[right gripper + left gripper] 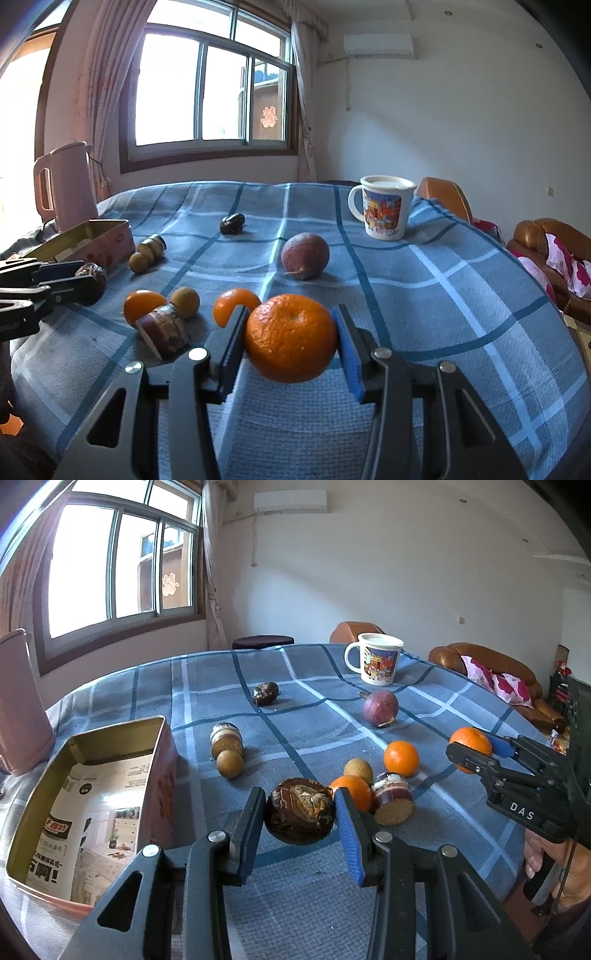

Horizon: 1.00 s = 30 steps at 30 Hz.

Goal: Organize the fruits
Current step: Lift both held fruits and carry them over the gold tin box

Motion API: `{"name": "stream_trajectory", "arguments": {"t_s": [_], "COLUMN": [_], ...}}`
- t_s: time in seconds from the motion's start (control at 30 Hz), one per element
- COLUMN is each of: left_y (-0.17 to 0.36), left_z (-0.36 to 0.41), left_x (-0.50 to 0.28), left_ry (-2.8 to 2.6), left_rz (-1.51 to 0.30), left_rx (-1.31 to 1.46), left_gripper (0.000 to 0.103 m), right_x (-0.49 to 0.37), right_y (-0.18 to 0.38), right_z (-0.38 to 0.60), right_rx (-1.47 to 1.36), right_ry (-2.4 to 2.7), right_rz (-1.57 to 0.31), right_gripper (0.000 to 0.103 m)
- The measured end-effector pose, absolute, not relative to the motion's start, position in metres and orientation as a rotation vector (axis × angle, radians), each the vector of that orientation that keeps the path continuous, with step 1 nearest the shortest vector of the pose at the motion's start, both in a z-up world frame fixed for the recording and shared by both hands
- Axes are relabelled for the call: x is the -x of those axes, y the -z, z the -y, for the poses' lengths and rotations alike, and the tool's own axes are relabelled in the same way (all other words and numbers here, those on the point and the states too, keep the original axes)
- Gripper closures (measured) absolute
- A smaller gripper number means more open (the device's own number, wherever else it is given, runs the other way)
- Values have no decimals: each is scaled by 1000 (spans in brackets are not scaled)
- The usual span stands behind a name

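Left wrist view is showing the left gripper [300, 812] clamping a dark brown wrinkled round fruit [300, 811] between its blue pads, just beside the open gold-lined rectangular tin box [122, 731], which is holding no fruit, only printed paper with Chinese characters too distorted to read. The right gripper [291, 338] is holding a bright orange mandarin [291, 338] above the blue checked tablecloth [424, 295]. Sorting is looking barely begun: two more mandarins, small tan round fruits, a purple passion fruit [304, 255] and other dark fruits are lying scattered. "DAS" is showing on the right gripper's body; the white cartoon-printed mug [384, 206] is bearing no legible words.
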<state>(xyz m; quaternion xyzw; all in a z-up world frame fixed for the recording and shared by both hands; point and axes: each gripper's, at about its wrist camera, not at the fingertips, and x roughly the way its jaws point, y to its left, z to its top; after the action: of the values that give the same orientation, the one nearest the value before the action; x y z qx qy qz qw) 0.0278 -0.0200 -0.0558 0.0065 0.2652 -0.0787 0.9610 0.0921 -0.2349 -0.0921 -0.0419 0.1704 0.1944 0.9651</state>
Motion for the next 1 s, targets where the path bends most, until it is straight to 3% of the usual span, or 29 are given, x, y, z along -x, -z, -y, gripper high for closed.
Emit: {"name": "stream_trajectory", "arguments": {"t_s": [1.0], "left_y": [38], "left_z": [21], "left_x": [-10], "left_ry": [92], "left_rz": [-394], "left_rx": [-54], "left_gripper": [62], "right_x": [-66], "right_y": [91], "right_z": [234], "right_rx": [118], "right_ry": [-418], "right_rz": [-163], "right_gripper": [54]}}
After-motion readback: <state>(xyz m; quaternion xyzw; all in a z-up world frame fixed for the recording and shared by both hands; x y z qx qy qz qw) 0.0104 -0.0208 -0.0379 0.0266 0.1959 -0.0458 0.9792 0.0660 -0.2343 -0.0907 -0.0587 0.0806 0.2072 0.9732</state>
